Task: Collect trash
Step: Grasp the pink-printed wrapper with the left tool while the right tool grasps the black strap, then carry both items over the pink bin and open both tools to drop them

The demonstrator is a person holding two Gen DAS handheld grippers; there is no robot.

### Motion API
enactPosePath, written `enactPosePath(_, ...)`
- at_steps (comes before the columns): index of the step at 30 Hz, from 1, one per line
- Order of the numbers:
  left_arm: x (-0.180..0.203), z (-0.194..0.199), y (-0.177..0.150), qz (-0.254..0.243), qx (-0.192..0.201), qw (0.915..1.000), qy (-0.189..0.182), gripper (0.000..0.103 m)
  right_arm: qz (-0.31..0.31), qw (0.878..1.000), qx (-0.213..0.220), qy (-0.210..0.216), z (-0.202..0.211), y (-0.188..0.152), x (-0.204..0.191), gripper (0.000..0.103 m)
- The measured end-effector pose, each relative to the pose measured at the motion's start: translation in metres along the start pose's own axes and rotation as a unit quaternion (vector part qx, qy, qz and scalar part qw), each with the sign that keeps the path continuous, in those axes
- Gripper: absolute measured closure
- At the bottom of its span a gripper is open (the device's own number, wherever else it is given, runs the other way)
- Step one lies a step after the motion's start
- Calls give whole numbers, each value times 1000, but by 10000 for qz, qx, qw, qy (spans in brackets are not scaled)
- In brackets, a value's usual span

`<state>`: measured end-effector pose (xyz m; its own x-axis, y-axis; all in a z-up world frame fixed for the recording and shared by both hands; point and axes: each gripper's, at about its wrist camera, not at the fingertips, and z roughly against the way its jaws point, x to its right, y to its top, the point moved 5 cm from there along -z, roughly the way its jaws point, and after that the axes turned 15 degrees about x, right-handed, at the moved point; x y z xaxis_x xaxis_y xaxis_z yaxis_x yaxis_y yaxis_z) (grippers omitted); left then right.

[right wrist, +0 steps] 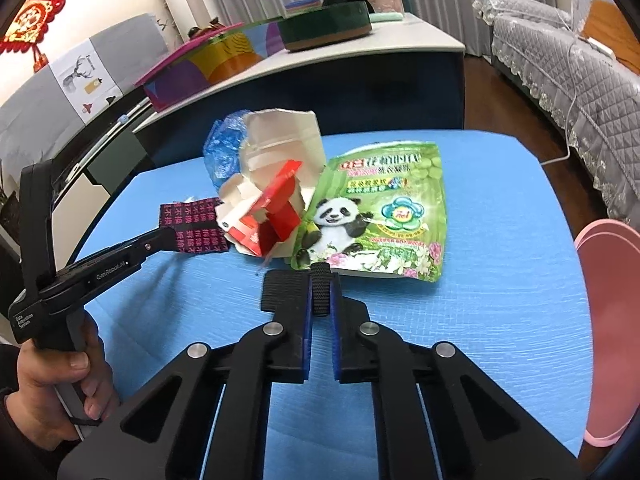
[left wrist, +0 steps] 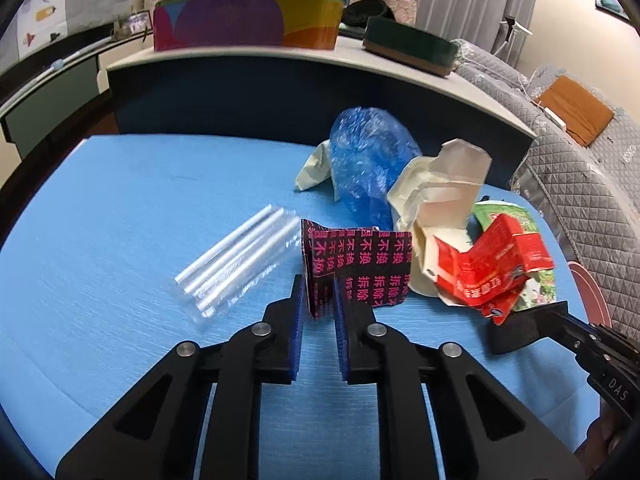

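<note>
Left gripper [left wrist: 316, 300] is clamping my black-pink wrapper [left wrist: 360, 268]; right gripper [right wrist: 320, 292] is pinching the panda pouch [right wrist: 376, 212] edge; thin corner grips risk slipping, dragging the red carton [right wrist: 276, 216].

We cannot see the green pouch's [right wrist: 372, 208] near edge behind the right fingertips [right wrist: 320, 292]. In the left view, the red carton [left wrist: 492, 268] hides most of it. The pink bin [right wrist: 612, 320], right of the fingers, is cropped.
</note>
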<state>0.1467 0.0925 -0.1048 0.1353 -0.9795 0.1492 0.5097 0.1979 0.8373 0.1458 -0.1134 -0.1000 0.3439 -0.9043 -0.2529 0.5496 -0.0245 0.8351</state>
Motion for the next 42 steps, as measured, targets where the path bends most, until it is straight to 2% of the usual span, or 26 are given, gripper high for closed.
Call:
enactPosePath(19, 18, 55, 19, -396, 578, 9975, -71, 94, 215, 9980, 552, -212, 52, 20, -6, 96)
enactPosePath(42, 60, 110, 19, -464, 904, 9945, -273, 94, 300, 9899, 1113, -825, 126, 41, 21, 96)
